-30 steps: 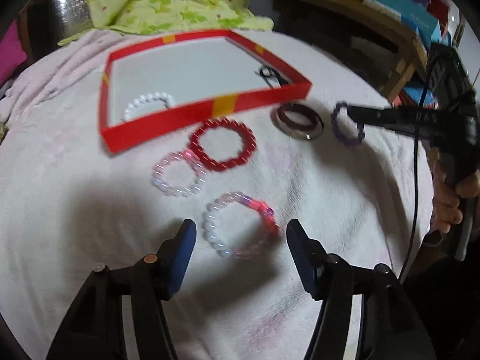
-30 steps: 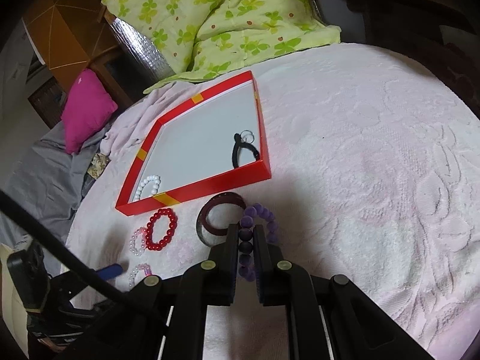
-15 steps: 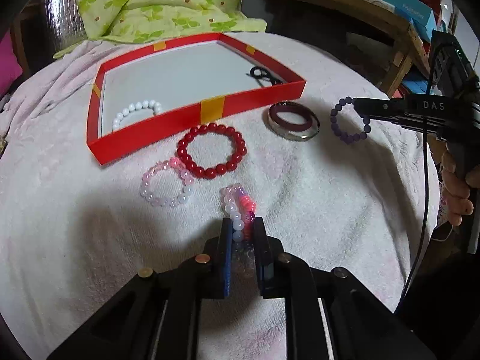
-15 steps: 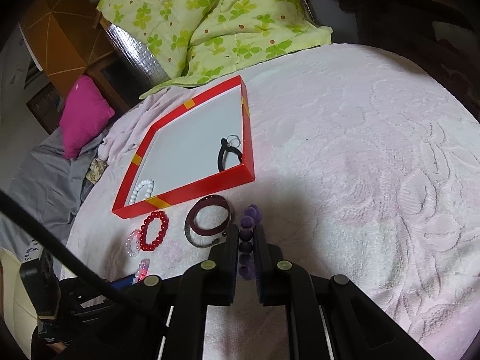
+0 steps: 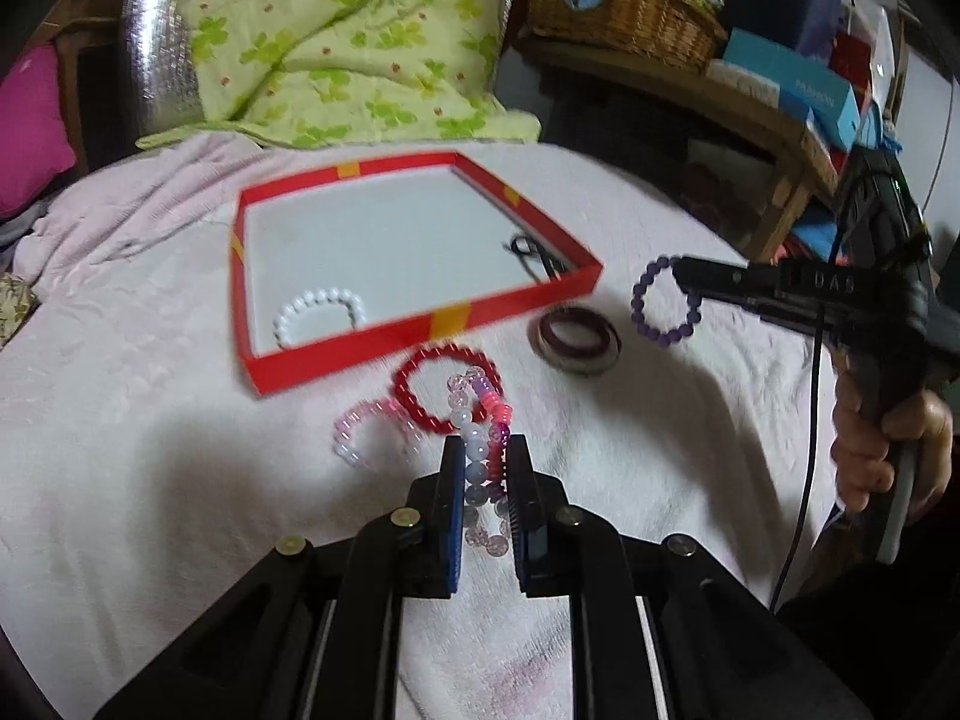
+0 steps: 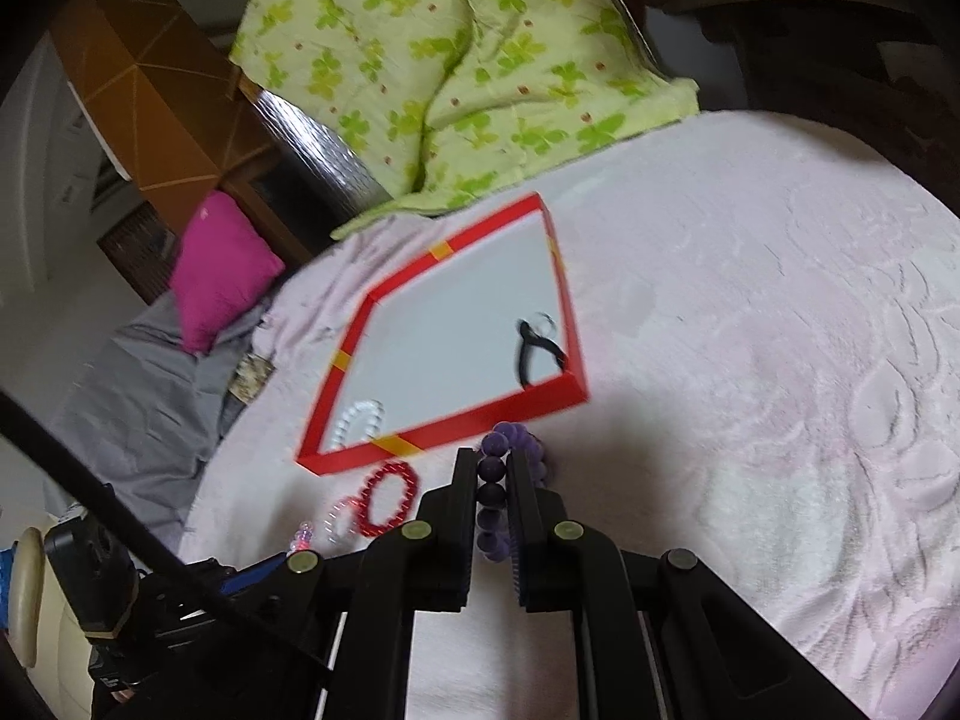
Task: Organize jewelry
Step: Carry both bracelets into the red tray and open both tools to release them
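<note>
My left gripper (image 5: 485, 449) is shut on a pink-and-clear bead bracelet (image 5: 480, 420) and holds it lifted above the pink cloth. My right gripper (image 6: 493, 461) is shut on a purple bead bracelet (image 6: 501, 447), which also shows hanging in the left wrist view (image 5: 663, 303). A red tray (image 5: 336, 348) holds a white pearl bracelet (image 5: 318, 312) and a black piece (image 5: 534, 255). A red bead bracelet (image 5: 420, 390), a pale pink bracelet (image 5: 360, 432) and a dark bangle (image 5: 576, 342) lie on the cloth in front of the tray.
A green floral quilt (image 5: 336, 42) lies behind the tray. A wooden shelf with a basket (image 5: 630, 6) and boxes stands at the back right. A magenta pillow (image 6: 222, 258) is at the left. The pink cloth (image 6: 750, 360) spreads to the right.
My left gripper closed on the pink-and-clear bracelet and lifted it toward the tray. My right gripper rose with the purple bracelet and moved nearer the tray.
</note>
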`<action>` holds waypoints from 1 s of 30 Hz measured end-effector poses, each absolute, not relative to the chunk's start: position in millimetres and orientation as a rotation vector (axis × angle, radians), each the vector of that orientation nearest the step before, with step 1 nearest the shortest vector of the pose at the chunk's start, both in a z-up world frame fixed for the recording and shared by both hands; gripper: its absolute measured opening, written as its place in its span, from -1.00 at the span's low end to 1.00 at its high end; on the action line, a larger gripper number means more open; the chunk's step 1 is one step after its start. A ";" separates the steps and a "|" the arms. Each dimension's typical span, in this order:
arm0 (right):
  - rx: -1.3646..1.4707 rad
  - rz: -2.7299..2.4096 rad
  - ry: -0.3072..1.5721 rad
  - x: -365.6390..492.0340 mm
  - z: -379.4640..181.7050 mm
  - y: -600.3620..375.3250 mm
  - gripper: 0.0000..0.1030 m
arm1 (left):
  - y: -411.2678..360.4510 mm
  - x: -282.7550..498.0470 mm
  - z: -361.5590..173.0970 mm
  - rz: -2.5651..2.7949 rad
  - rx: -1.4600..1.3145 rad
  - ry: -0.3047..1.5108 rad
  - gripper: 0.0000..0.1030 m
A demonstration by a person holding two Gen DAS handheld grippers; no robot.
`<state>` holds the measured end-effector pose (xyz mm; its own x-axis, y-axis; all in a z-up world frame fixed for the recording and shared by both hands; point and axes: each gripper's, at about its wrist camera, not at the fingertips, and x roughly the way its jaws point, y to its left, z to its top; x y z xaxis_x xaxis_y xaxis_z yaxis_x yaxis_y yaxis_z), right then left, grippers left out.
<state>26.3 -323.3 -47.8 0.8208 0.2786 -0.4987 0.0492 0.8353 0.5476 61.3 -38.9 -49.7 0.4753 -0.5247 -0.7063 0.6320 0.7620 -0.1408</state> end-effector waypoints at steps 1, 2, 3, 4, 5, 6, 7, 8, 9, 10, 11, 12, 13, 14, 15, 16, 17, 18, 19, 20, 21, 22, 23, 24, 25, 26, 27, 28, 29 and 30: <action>0.579 0.135 0.590 26.6 -45.9 -320.6 -0.79 | -36.7 61.9 -47.3 -0.702 0.137 0.797 -0.74; 0.581 0.139 0.578 27.0 -43.9 -317.9 -0.79 | -33.8 63.1 -44.0 -0.691 0.123 0.778 -0.74; 0.583 0.146 0.565 28.3 -41.7 -314.7 -0.79 | -31.8 65.2 -42.3 -0.685 0.112 0.764 -0.74; 0.584 0.152 0.556 29.5 -40.2 -311.9 -0.79 | -29.8 66.6 -39.9 -0.677 0.101 0.744 -0.74; 0.583 0.157 0.545 31.5 -38.4 -308.3 -0.79 | -28.2 68.4 -38.3 -0.671 0.094 0.731 -0.74; 0.583 0.159 0.539 33.1 -37.0 -305.9 -0.79 | -26.7 70.6 -36.2 -0.664 0.082 0.716 -0.73; 0.583 0.162 0.535 35.5 -36.4 -303.6 -0.79 | -25.4 72.8 -34.5 -0.659 0.071 0.700 -0.74; 0.587 0.166 0.532 38.2 -35.9 -301.5 -0.79 | -24.5 74.7 -33.0 -0.655 0.062 0.686 -0.74; 0.595 0.170 0.531 42.0 -35.8 -300.5 -0.79 | -24.7 76.8 -31.5 -0.650 0.057 0.675 -0.74; 0.603 0.171 0.531 45.4 -36.2 -299.7 -0.79 | -24.6 80.1 -30.3 -0.644 0.048 0.664 -0.74; 0.611 0.170 0.529 49.7 -36.4 -298.8 -0.79 | -24.9 83.2 -29.9 -0.641 0.043 0.659 -0.74; 0.621 0.169 0.527 54.1 -36.6 -298.5 -0.79 | -26.3 87.1 -29.9 -0.635 0.041 0.651 -0.74; 0.627 0.168 0.525 57.6 -36.7 -298.0 -0.79 | -28.5 91.3 -30.5 -0.626 0.046 0.649 -0.74; 0.637 0.167 0.518 62.6 -36.4 -297.4 -0.79 | -30.1 94.3 -31.5 -0.618 0.050 0.650 -0.74; 0.642 0.166 0.512 65.6 -36.3 -297.3 -0.79 | -32.0 99.1 -32.6 -0.610 0.053 0.649 -0.73; 0.649 0.164 0.505 70.4 -36.1 -297.1 -0.79 | -33.5 103.0 -33.0 -0.606 0.049 0.648 -0.74; 0.659 0.164 0.501 75.0 -36.5 -297.2 -0.79 | -34.7 108.1 -33.3 -0.604 0.041 0.647 -0.74; 0.675 0.168 0.497 81.6 -37.6 -297.7 -0.79 | -36.8 114.3 -33.2 -0.596 0.036 0.646 -0.74; 0.685 0.170 0.497 88.3 -39.2 -297.5 -0.79 | -39.1 119.4 -33.2 -0.588 0.037 0.645 -0.74; 0.688 0.168 0.500 93.8 -40.7 -296.7 -0.79 | -41.8 125.8 -33.0 -0.583 0.037 0.647 -0.74; 0.689 0.166 0.506 99.6 -42.9 -296.2 -0.79 | -45.1 132.4 -33.2 -0.583 0.036 0.651 -0.74; 0.691 0.167 0.512 104.8 -44.3 -295.4 -0.79 | -49.4 139.8 -33.6 -0.582 0.036 0.657 -0.73; 0.693 0.167 0.518 110.0 -45.9 -294.9 -0.79 | -53.8 146.4 -34.4 -0.581 0.036 0.665 -0.73; 0.698 0.165 0.524 115.9 -47.8 -294.7 -0.79 | -56.8 152.1 -35.1 -0.580 0.033 0.672 -0.73; 0.706 0.165 0.530 121.8 -49.7 -294.6 -0.79 | -60.9 159.3 -37.0 -0.579 0.029 0.682 -0.73; 0.714 0.165 0.533 126.8 -51.1 -294.8 -0.79 | -64.4 166.7 -39.5 -0.579 0.028 0.694 -0.73; 0.722 0.164 0.535 131.5 -52.1 -295.1 -0.79 | -67.7 171.5 -41.3 -0.578 0.031 0.703 -0.73; 0.726 0.164 0.535 134.8 -52.6 -295.5 -0.79 | -72.1 177.0 -43.7 -0.578 0.039 0.713 -0.73; 0.735 0.167 0.534 139.3 -53.4 -296.2 -0.79 | -75.4 180.2 -45.7 -0.581 0.044 0.719 -0.73; 0.746 0.171 0.535 143.4 -54.3 -297.0 -0.79 | -79.2 185.0 -48.2 -0.585 0.048 0.726 -0.73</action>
